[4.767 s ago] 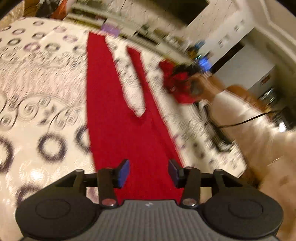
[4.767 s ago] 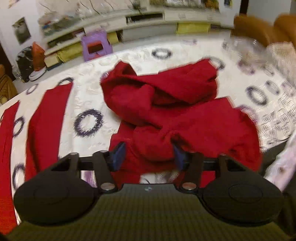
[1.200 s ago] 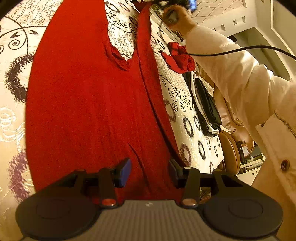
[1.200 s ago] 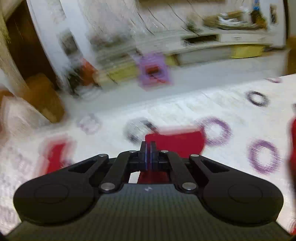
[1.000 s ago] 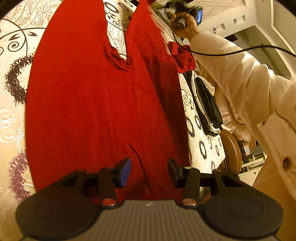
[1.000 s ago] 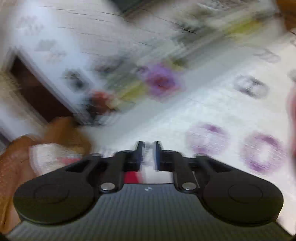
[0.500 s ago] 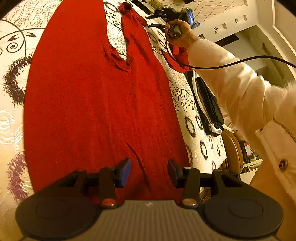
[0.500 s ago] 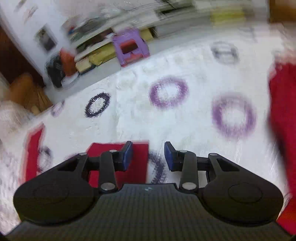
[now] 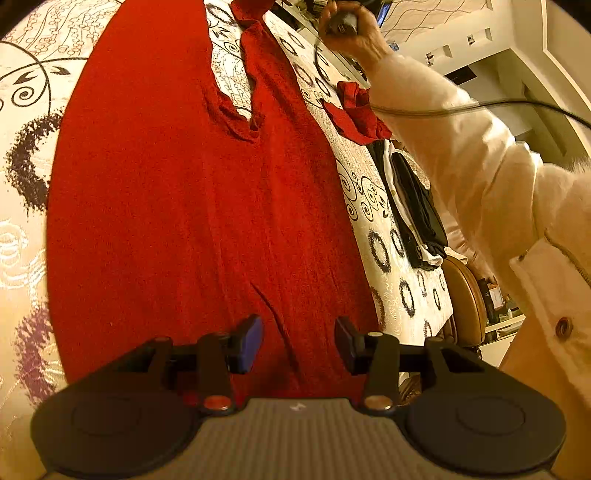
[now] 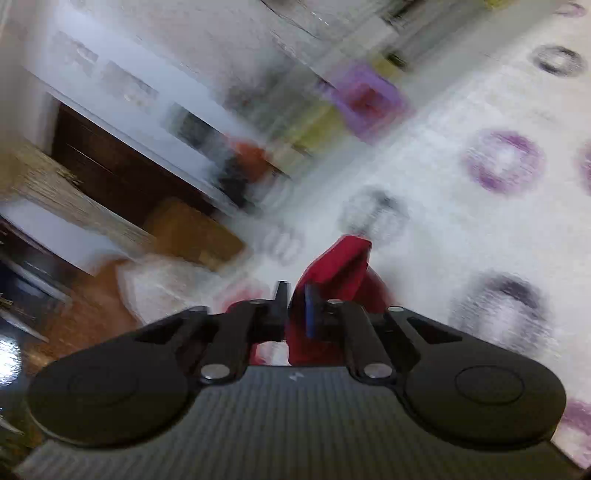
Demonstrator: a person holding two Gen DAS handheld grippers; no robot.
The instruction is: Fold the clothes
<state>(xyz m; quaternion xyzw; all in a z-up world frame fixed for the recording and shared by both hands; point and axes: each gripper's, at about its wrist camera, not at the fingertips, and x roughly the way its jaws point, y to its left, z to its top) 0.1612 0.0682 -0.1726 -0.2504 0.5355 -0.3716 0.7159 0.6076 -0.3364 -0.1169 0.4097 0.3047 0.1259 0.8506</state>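
Two grippers in play over one red garment (image 9: 177,192) spread long and flat on the patterned bedspread (image 9: 373,192). Left gripper (image 9: 298,341) hovers at the near, wide end, its fingers about half open with cloth under the gap but nothing pinched. Right gripper (image 10: 295,310), seen at the far end in the person's hand (image 9: 351,26), has a narrow red strip (image 10: 343,266) between its fingers, which are closing on it; in the left view this looks like the end of one long panel of the same garment, raised off the bed.

Advice for the step — judged to be carrying that far end over for a first fold: let the grip settle fully before pulling, keep the strip taut so it does not twist, and have the left fingers pin the near edge as an anchor. Lay the end down square to the other panel.

Cloth reads as a soft, matte knit with low lengthwise wrinkles and a ragged V-shaped split. Bedspread is pale and slightly glossy, printed with dark rings and scrolls. A second red bundle (image 9: 354,110) and dark folded clothes (image 9: 417,206) sit well apart at the right edge. Right view is heavily blurred
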